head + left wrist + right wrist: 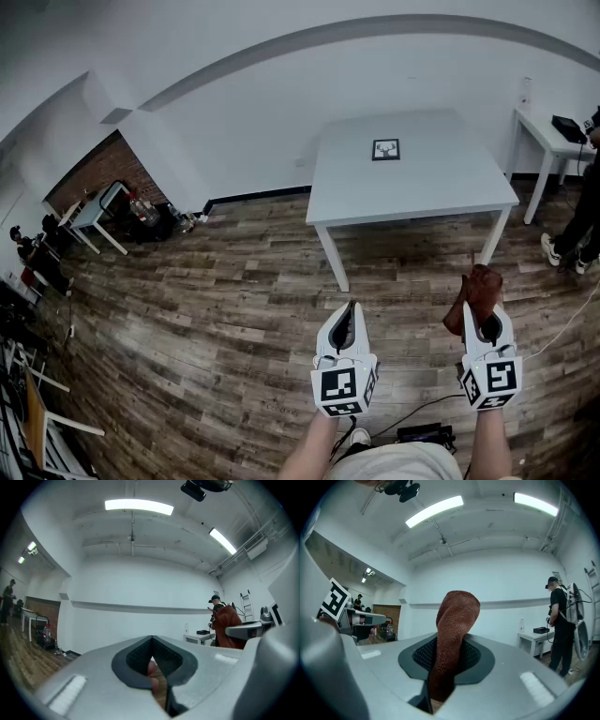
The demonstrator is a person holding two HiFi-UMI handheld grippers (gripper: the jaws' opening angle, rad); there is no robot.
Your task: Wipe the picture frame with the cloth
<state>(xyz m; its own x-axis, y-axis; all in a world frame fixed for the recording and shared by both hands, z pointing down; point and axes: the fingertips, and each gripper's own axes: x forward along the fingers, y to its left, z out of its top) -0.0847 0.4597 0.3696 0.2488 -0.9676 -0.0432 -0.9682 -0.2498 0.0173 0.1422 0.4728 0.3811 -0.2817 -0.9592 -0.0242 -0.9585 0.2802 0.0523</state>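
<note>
While the right gripper (487, 328) pinches the one cloth (477, 291), the left gripper (348, 311) sits pressed together.

We've got a white table (422, 192) well ahead of the fingers (329, 336), wood floor (206, 300) beneath them, a side table (544, 131) far off to their right, and a person (581, 220) standing beside it.
</note>
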